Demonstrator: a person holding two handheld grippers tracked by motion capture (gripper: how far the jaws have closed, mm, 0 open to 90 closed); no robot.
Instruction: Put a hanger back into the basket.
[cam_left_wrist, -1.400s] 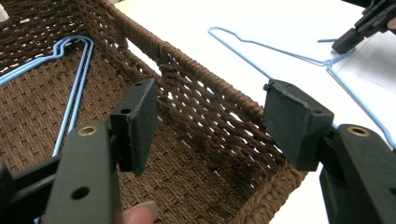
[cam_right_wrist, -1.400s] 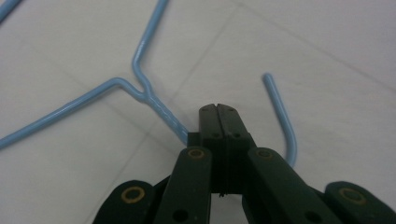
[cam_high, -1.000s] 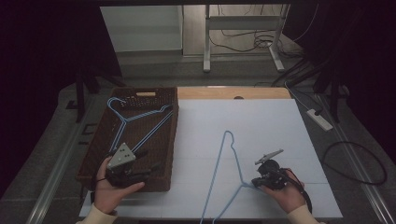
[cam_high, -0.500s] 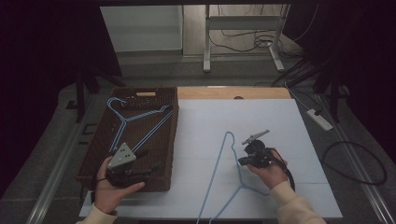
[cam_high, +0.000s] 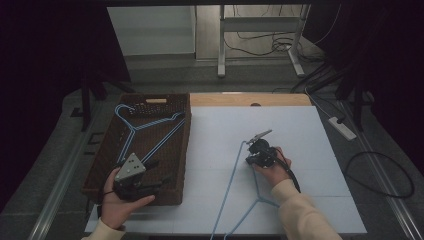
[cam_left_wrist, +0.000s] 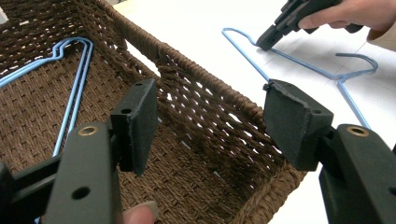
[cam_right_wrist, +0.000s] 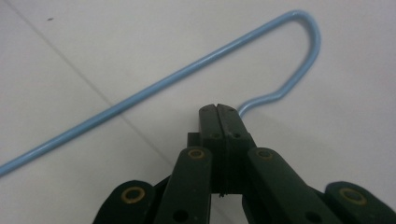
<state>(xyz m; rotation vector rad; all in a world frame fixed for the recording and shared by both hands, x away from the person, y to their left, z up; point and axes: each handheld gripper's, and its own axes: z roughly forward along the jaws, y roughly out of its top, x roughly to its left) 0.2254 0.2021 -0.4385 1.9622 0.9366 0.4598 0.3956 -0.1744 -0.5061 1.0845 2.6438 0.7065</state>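
A light-blue wire hanger (cam_high: 232, 175) lies flat on the white table top, one corner pointing away from me. My right gripper (cam_high: 251, 156) is at that far corner, shut on the wire; in the right gripper view the closed tips (cam_right_wrist: 218, 109) pinch the hanger (cam_right_wrist: 187, 79) just below its bend. My left gripper (cam_high: 155, 175) is held over the near right corner of the brown wicker basket (cam_high: 186, 150), open with nothing between its pads (cam_left_wrist: 140, 121). Blue hangers (cam_high: 135, 130) lie inside the basket.
The basket's woven wall (cam_left_wrist: 187, 65) stands between my left gripper and the table hanger (cam_left_wrist: 299, 63). A bare wooden strip (cam_high: 280, 100) borders the white top at the back. Cables and a power strip (cam_high: 342, 127) lie on the floor to the right.
My right hand has moved left and away from me, from beside the hanger's middle to its far corner. The left gripper and the basket have stayed put.
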